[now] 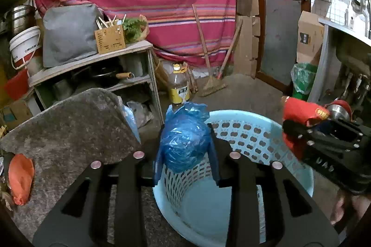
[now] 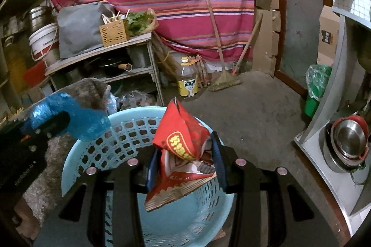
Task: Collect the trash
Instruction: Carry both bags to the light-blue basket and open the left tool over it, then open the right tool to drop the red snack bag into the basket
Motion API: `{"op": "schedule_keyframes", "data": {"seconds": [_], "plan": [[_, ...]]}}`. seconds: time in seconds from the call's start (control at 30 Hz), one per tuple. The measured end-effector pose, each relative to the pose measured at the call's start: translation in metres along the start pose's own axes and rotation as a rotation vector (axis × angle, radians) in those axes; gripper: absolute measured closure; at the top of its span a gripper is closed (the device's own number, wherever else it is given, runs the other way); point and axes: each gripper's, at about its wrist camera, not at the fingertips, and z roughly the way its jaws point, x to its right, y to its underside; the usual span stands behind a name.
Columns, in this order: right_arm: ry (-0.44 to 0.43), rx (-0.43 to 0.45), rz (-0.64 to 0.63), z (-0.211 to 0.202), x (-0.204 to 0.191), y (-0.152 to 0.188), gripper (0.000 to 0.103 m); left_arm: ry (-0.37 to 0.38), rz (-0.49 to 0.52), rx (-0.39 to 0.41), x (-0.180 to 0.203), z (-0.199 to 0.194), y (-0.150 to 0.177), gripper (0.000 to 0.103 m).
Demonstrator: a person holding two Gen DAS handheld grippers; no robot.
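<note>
A light-blue perforated plastic basket (image 1: pixel 266 121) stands on the floor below both grippers. My left gripper (image 1: pixel 186 142) is shut on a crumpled blue plastic bag (image 1: pixel 183 138), which hangs over the basket's near-left rim. In the right wrist view, my right gripper (image 2: pixel 185 154) is shut on a crumpled red snack wrapper (image 2: pixel 183 138) above the basket (image 2: pixel 129 128). Each gripper shows in the other's view: the right gripper (image 1: pixel 289 128) with the red wrapper (image 1: pixel 299 109) at the basket's right, and the left gripper (image 2: pixel 60 121) with the blue bag (image 2: pixel 76 117) at its left.
A grey felt-covered surface (image 1: pixel 69 131) with an orange scrap (image 1: pixel 20 177) lies left of the basket. Behind stand a cluttered shelf (image 1: pixel 97 59), an oil bottle (image 1: pixel 178 84) and brooms (image 1: pixel 213 84). A green-lined bin (image 1: pixel 303 77) and steel bowls (image 2: pixel 347 142) are at the right.
</note>
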Motion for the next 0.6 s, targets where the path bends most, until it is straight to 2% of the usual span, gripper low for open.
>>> {"op": "schedule_keyframes", "data": {"seconds": [0.07,0.13,0.2,0.27,0.4,0.6], "plan": [[0.000,-0.001,0.003,0.000,0.001,0.001,0.062,0.006,-0.011,-0.012,-0.004,0.001,0.002,0.068],[-0.001,-0.003,0.002,0.000,0.001,0.001,0.062,0.005,-0.021,-0.021,-0.008,0.001,0.004,0.054],[-0.003,-0.007,-0.003,0.001,0.000,0.002,0.062,-0.004,-0.030,-0.019,-0.013,-0.003,0.006,0.045],[-0.002,-0.012,-0.006,0.002,-0.003,0.003,0.062,-0.010,-0.033,-0.017,-0.017,-0.008,0.007,0.041],[-0.002,-0.019,-0.013,0.005,-0.007,0.003,0.062,-0.059,-0.048,0.000,-0.030,-0.016,0.010,0.025],[0.010,-0.023,-0.058,0.010,-0.028,0.001,0.059,-0.137,-0.069,0.022,-0.055,-0.034,0.019,0.016]]}}
